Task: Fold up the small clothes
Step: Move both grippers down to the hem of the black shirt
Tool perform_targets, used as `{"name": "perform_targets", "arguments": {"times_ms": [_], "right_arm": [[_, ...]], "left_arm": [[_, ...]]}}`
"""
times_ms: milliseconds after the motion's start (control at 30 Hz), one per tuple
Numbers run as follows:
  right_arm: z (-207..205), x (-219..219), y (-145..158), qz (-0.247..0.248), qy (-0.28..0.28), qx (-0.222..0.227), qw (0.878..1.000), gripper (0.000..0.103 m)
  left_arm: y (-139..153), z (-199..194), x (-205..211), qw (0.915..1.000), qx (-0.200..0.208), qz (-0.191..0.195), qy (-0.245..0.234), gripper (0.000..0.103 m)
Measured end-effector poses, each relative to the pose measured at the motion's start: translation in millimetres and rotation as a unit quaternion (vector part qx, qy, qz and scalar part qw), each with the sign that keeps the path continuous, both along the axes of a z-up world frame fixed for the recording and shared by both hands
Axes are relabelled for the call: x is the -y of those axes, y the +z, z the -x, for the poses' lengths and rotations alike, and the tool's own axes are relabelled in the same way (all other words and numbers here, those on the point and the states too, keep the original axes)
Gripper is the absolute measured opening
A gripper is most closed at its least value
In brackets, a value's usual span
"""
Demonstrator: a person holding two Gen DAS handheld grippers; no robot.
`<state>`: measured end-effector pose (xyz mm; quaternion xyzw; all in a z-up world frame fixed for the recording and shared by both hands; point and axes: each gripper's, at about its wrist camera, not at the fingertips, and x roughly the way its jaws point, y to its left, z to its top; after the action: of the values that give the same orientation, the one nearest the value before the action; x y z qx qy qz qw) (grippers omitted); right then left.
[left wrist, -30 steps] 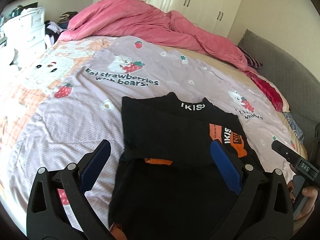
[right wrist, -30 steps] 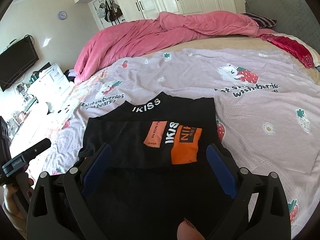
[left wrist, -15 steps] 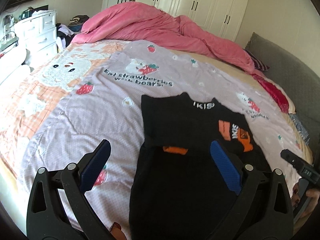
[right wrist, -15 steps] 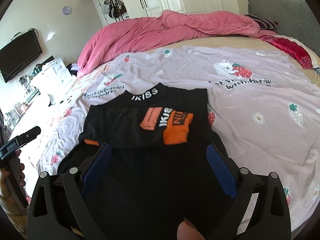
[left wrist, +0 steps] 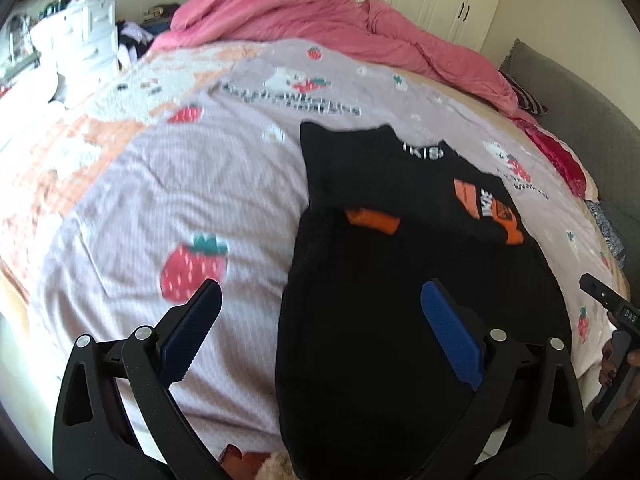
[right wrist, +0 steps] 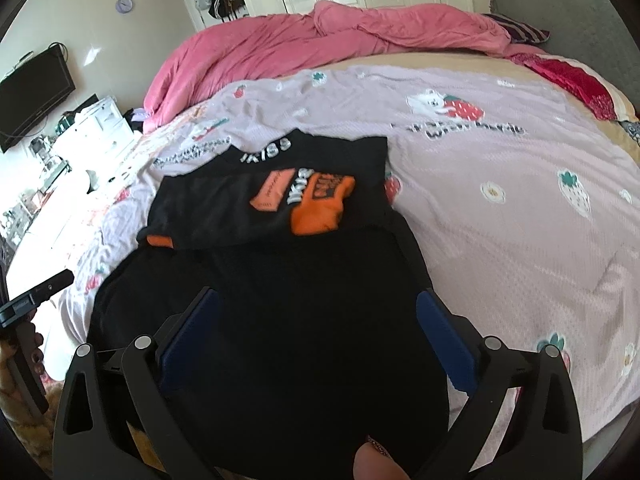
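Lying flat on the bed's lilac strawberry blanket [left wrist: 208,184], one black garment [right wrist: 280,300] runs its long axis from the near hem away to the collar, sleeves already folded inward. The right gripper [right wrist: 316,320] hangs directly over its hem; the left gripper [left wrist: 320,316] straddles its left edge. Both of the two grippers gape wide, holding nothing.

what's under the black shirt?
The black shirt lies flat on the lilac strawberry blanket, which shows all around it. Its top part is folded down over the body, an orange patch peeking from under the fold. Anything else beneath is covered.
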<state>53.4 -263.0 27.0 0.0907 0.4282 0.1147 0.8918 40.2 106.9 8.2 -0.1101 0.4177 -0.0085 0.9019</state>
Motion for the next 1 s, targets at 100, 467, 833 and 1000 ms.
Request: {"name": "perform_targets", "arguments": {"times_ms": [100,467,833,1000], "right_arm": [[5,2,-7,0.008,0.001,-0.01,1.0,0.098],[28,19,-38,0.02,-0.002,-0.056,0.998,0.098],[57,33,-66,0.036,-0.005,-0.099,0.994,0.098],[67,41,-66,0.04,-0.008,-0.106,0.994,0.098]], "left_arm": [[-12,5,-4,0.9996,-0.017,0.024,-0.001,0.094],[-31,28,-6,0.9971,-0.061,0.045,-0.01,0.094],[-50,48,0,0.9922,-0.101,0.065,-0.035,0.087],[-56,53,11,0.9892,-0.117,0.064,-0.062,0.071]]}}
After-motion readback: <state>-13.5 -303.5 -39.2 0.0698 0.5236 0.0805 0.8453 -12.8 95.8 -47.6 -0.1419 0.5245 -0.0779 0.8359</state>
